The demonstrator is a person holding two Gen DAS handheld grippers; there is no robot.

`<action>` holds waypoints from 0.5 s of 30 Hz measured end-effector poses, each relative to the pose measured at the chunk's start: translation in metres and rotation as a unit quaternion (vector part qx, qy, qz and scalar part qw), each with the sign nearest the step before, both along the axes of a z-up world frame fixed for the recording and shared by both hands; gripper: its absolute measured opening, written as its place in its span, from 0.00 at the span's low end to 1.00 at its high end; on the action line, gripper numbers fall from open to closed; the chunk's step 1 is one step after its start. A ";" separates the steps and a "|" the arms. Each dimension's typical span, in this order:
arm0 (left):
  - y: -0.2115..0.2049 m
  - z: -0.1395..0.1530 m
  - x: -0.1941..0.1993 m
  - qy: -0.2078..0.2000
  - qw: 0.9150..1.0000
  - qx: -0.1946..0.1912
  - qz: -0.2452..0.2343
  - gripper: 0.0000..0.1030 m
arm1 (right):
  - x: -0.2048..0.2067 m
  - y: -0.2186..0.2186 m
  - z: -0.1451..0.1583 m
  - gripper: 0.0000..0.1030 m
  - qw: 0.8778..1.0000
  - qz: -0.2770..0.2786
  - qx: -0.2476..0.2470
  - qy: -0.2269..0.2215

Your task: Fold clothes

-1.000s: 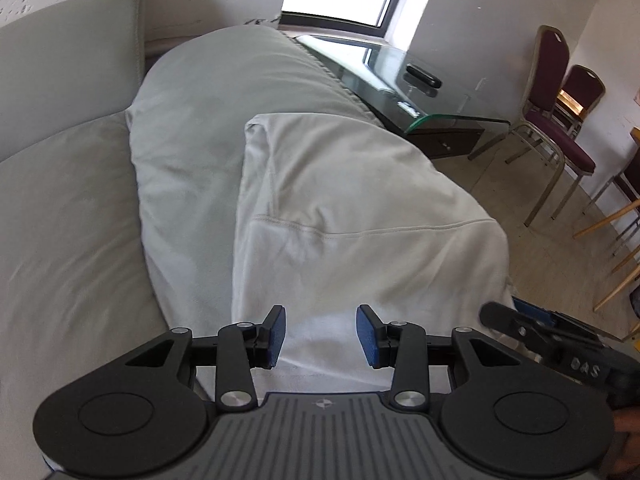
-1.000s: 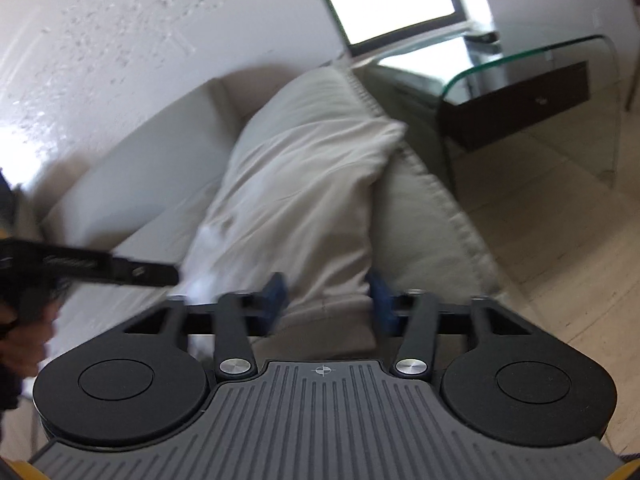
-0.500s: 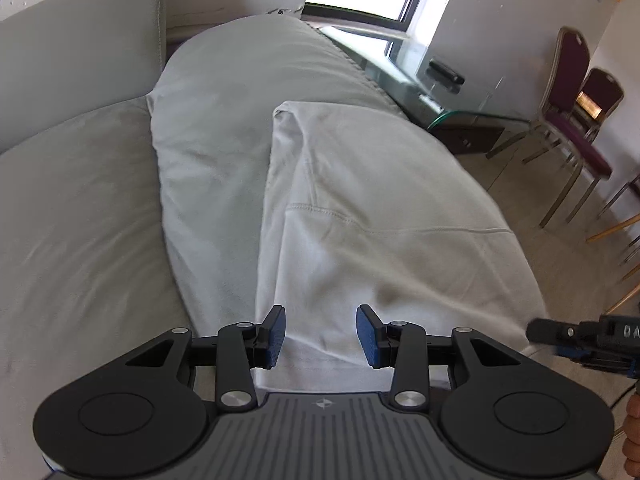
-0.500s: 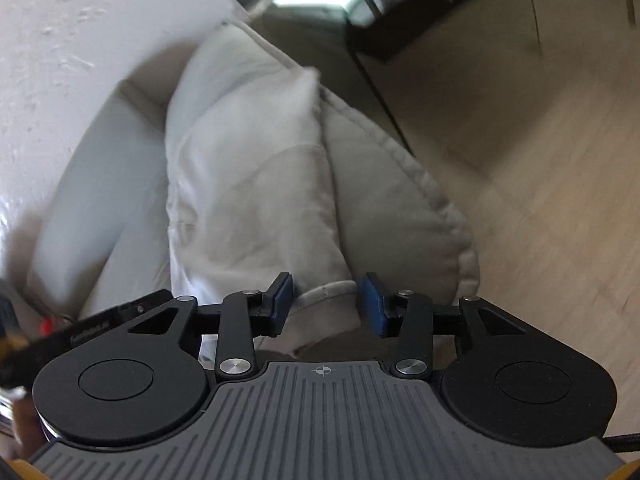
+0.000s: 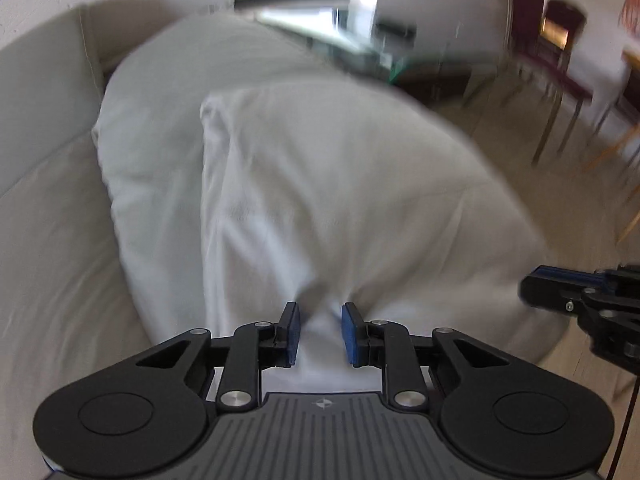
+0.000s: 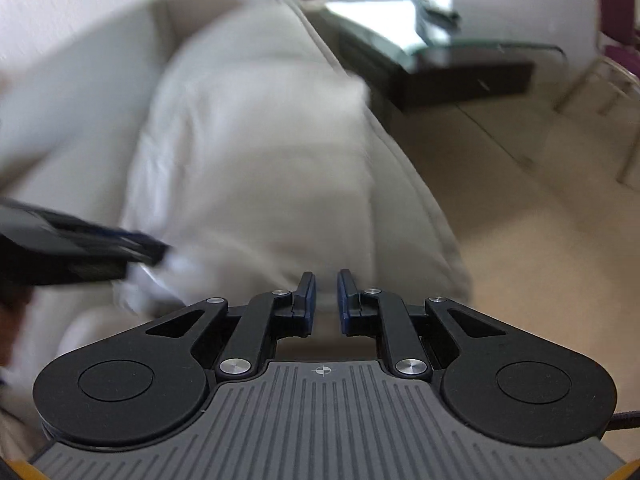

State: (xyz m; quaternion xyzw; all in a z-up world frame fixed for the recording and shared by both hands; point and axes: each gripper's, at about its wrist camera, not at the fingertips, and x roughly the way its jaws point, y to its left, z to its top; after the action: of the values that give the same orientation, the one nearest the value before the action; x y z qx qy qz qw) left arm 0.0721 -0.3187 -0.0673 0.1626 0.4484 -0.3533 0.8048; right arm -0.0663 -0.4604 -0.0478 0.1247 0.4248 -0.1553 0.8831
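Both jaws have just been closing: the left gripper [image 5: 320, 334] pinches the white cloth's [image 5: 344, 200] near edge, the right gripper [image 6: 326, 300] looks narrow at its corner, so next, I think, lift and fold it away over the sofa [image 5: 48, 248].

The right gripper [image 6: 326, 294] points down at the near hem of a white garment [image 6: 256, 184] spread on the pale sofa [image 6: 404, 200]. Its jaws have just been closing, and its blue pads stand close together with a strip of cloth edge between them, though blur hides whether they pinch it. The left gripper [image 6: 156, 250] reaches in from the left onto the same hem. Beyond stands a glass side table [image 6: 460, 64].
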 end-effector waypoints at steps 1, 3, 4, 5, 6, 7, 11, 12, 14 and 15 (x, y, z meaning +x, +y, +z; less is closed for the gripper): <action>0.007 0.000 0.000 0.004 1.000 0.002 0.007 0.23 | -0.003 0.000 0.000 0.20 1.000 -0.008 0.005 0.014; 0.021 0.003 -0.001 0.016 0.999 -0.001 0.028 0.24 | -0.011 0.000 0.004 0.24 0.999 -0.024 0.010 0.033; 0.026 0.006 -0.002 0.021 0.999 -0.001 0.039 0.25 | -0.016 0.001 0.008 0.24 0.999 -0.032 0.008 0.037; 0.031 0.010 -0.005 0.020 0.999 -0.001 0.048 0.26 | -0.021 0.002 0.015 0.26 0.999 -0.037 0.010 0.030; 0.036 0.016 -0.010 0.014 0.998 0.000 0.055 0.30 | -0.024 0.003 0.025 0.36 0.999 -0.039 0.020 0.013; 0.040 0.024 -0.016 0.007 0.998 -0.002 0.063 0.37 | -0.027 0.003 0.035 0.46 0.999 -0.041 0.031 -0.005; 0.056 0.061 -0.040 -0.013 0.996 -0.023 0.088 0.46 | -0.032 0.018 0.074 0.55 0.997 -0.035 0.039 -0.050; 0.059 0.071 -0.046 -0.016 0.995 -0.030 0.090 0.48 | -0.033 0.023 0.082 0.56 0.997 -0.032 0.039 -0.056; 0.063 0.090 -0.060 -0.030 0.995 -0.042 0.089 0.62 | -0.037 0.031 0.099 0.57 0.997 -0.025 0.037 -0.065; 0.063 0.099 -0.067 -0.040 0.994 -0.047 0.087 0.63 | -0.039 0.035 0.107 0.60 0.997 -0.022 0.036 -0.070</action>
State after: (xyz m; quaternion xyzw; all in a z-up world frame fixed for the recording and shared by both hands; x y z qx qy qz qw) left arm 0.0052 -0.2552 0.0313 0.0987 0.4115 -0.2958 0.8564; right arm -0.1049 -0.4250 0.0593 0.1759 0.3645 -0.1502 0.9020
